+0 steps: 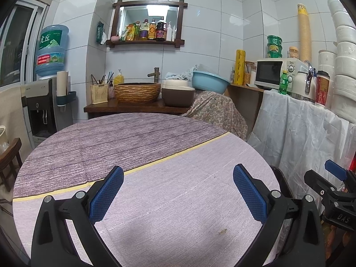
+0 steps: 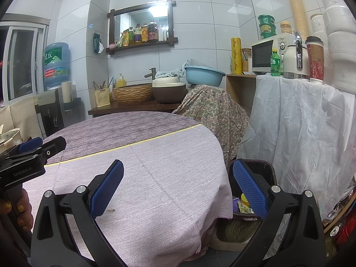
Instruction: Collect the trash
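A round table (image 1: 155, 200) with a pale lilac cloth fills the lower part of both views (image 2: 166, 166). A tiny brown scrap (image 1: 222, 230) lies on the cloth near my left gripper (image 1: 178, 191); it also shows in the right wrist view (image 2: 110, 210). My left gripper is open and empty over the table. My right gripper (image 2: 178, 189) is open and empty at the table's right edge, over a dark trash bin (image 2: 264, 171) that holds yellow and purple wrappers (image 2: 244, 204). Each gripper shows in the other's view: the right one (image 1: 333, 191) and the left one (image 2: 29, 153).
A counter (image 1: 133, 108) behind the table carries a woven basin, a brown pot and a blue basin. A white-draped shelf (image 1: 300, 129) with a microwave, bottles and cups stands at the right. A water dispenser (image 1: 44, 102) and a wooden chair (image 1: 9, 158) stand at the left.
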A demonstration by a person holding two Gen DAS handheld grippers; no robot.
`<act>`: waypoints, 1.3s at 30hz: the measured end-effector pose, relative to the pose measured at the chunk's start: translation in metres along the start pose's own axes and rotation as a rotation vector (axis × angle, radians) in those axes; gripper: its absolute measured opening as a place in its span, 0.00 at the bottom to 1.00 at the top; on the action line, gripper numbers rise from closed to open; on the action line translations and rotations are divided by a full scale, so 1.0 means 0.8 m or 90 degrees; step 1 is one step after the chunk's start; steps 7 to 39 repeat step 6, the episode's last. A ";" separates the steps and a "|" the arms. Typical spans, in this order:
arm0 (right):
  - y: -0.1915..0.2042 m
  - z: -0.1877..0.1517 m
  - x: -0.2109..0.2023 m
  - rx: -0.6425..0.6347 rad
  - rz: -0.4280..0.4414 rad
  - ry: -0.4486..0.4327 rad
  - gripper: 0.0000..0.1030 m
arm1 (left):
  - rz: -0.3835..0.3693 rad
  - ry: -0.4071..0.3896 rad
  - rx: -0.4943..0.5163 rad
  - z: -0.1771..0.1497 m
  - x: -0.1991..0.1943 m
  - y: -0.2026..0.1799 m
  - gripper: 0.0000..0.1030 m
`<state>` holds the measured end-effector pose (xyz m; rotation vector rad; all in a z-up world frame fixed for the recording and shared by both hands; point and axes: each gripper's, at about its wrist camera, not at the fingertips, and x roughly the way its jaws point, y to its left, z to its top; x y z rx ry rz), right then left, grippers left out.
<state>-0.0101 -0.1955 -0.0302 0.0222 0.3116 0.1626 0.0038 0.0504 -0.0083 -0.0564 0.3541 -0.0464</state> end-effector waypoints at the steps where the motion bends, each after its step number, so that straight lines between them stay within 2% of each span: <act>1: 0.000 0.000 0.000 0.000 0.000 0.000 0.94 | 0.002 0.000 0.002 0.000 0.000 -0.001 0.95; 39: 0.001 -0.001 -0.001 0.000 -0.001 0.000 0.94 | 0.003 0.001 0.002 -0.001 0.000 -0.001 0.95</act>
